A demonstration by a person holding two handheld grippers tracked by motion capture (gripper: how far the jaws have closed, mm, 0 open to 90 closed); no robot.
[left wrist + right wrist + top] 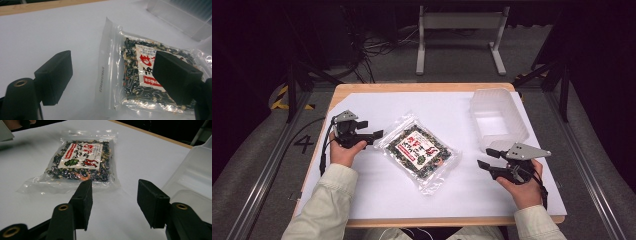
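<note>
Clear packet (420,150) of dark dried flakes with a red-and-white label, flat on the white sheet (382,190) near the middle of the table (412,87), turned at a slant, one corner toward 10 o'clock, the opposite one toward 4 o'clock.

Left gripper (374,135) at 9 o'clock of the packet, held in the left hand (343,152), tips just beside the packet's near corner. In the left gripper view: 2 black jaws spread wide, nothing pinched; packet (140,75) on the sheet beyond them, its sealed clear edge between the jaws, the one at 3 o'clock covering part of the label. Touching or not: cannot tell.

Right gripper (484,159) at 3 to 4 o'clock of the packet, in the right hand (524,187), apart from it. In the right gripper view: jaws parted with bare sheet between them, packet (80,162) farther off at 11 o'clock.

See-through plastic tub (497,120) at 2 o'clock of the packet, well apart from it, just past the right gripper.
</note>
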